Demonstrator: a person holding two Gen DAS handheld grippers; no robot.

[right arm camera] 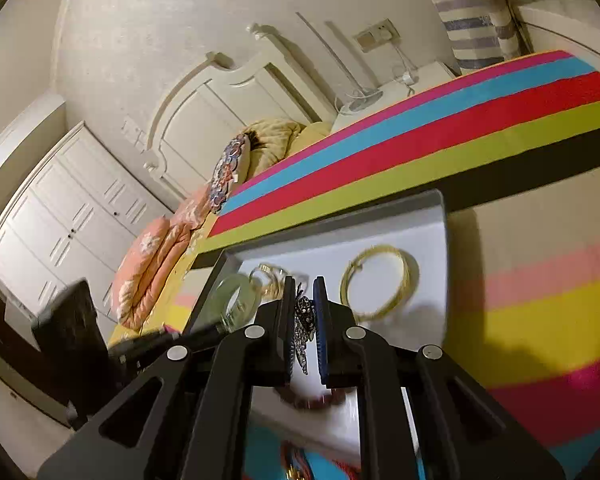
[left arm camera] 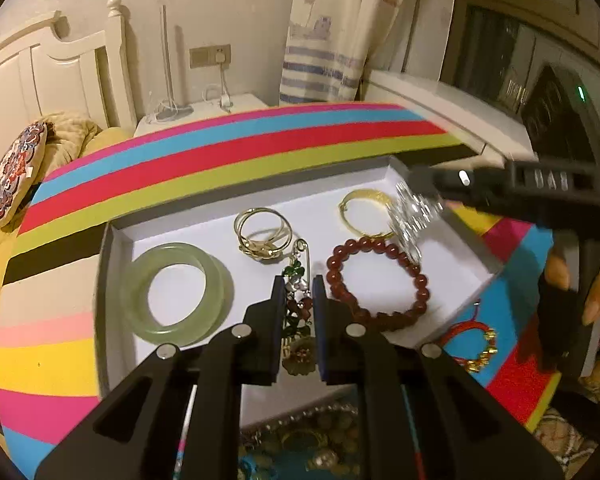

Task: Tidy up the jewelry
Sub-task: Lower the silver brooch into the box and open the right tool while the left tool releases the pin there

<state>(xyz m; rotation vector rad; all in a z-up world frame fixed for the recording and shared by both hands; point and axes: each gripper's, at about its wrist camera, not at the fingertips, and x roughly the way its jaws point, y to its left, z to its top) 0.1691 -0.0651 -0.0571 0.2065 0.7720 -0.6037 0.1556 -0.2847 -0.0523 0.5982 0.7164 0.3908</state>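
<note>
Left gripper (left arm camera: 298,300) clenched on a green brooch (left arm camera: 298,280), right gripper (right arm camera: 302,308) grasping a silver brooch (right arm camera: 304,320), above white tray (left arm camera: 116,240) of bracelets

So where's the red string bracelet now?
In the left wrist view, the red string bracelet lies outside the white tray, off its near right corner, on the striped cloth.

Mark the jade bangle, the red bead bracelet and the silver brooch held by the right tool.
jade bangle (left arm camera: 216,292): left wrist view, right side of the ring.
red bead bracelet (left arm camera: 422,280): left wrist view, bead on its right arc.
silver brooch (right arm camera: 304,320): right wrist view, middle of the piece between the tool's fingers.
</note>
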